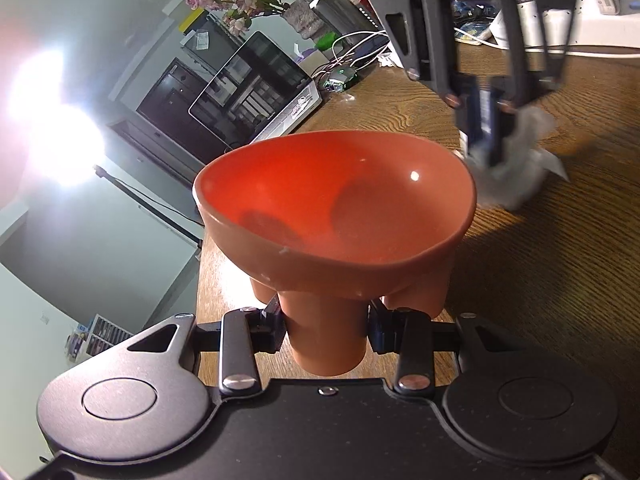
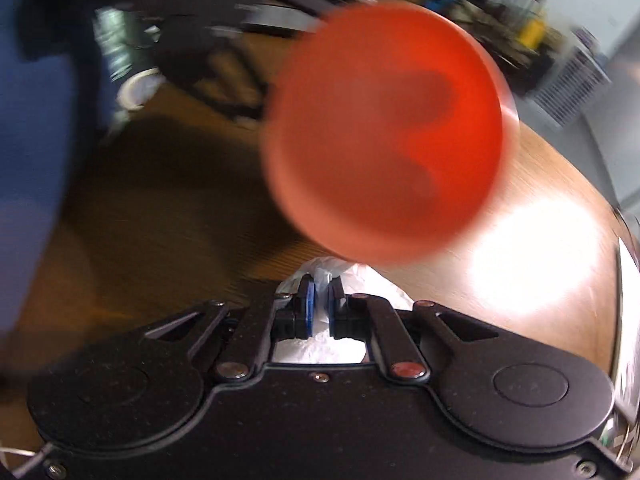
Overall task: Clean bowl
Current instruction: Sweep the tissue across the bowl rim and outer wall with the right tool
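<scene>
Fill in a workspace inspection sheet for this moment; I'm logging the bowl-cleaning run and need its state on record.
Surface: wooden table, strong glare patch in the right wrist view.
Job's things: orange bowl, legged, held above the table, inside looks bare; white tissue just outside its rim.
Clutter: laptop, flowers, packets and small items along the far edge.
Grippers: left gripper shut on a leg of the bowl; right gripper shut on the tissue.
Cables: white cables beside the laptop.
Surroundings: bright lamp, pale walls, dark cabinet; right wrist view motion-blurred.
</scene>
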A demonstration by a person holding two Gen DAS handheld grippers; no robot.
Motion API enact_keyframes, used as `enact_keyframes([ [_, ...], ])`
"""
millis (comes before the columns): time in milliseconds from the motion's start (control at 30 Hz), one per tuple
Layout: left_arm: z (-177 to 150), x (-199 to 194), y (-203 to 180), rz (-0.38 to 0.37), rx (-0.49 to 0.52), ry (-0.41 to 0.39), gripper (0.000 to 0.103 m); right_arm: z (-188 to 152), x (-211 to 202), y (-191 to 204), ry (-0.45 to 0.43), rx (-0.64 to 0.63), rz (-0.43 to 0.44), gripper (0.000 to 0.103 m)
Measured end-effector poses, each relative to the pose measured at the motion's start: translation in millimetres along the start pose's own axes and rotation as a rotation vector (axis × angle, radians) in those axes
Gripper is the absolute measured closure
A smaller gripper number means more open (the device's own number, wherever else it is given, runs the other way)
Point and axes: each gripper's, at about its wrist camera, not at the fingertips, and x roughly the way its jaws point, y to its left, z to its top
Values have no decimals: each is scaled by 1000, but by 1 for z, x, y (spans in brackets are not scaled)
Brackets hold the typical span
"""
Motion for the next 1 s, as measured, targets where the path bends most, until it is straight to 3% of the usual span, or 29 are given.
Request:
enact_keyframes([
  [200, 0, 0, -2, -1, 20, -11, 65, 46, -20, 28, -149, -98, 38, 96],
  [433, -1, 1, -2, 3, 24, -15, 65, 86, -53, 3, -266, -147, -85, 96],
  [733, -1, -1, -3, 8, 6, -18, 64, 89, -66, -53, -239, -54, -256, 96],
  [867, -4, -1, -2, 4, 6, -19, 64, 75, -59, -75, -200, 14, -302, 96],
  [1000, -4, 1, -3, 4, 7, -20, 64, 41, -46, -85, -111, 55, -289, 96],
])
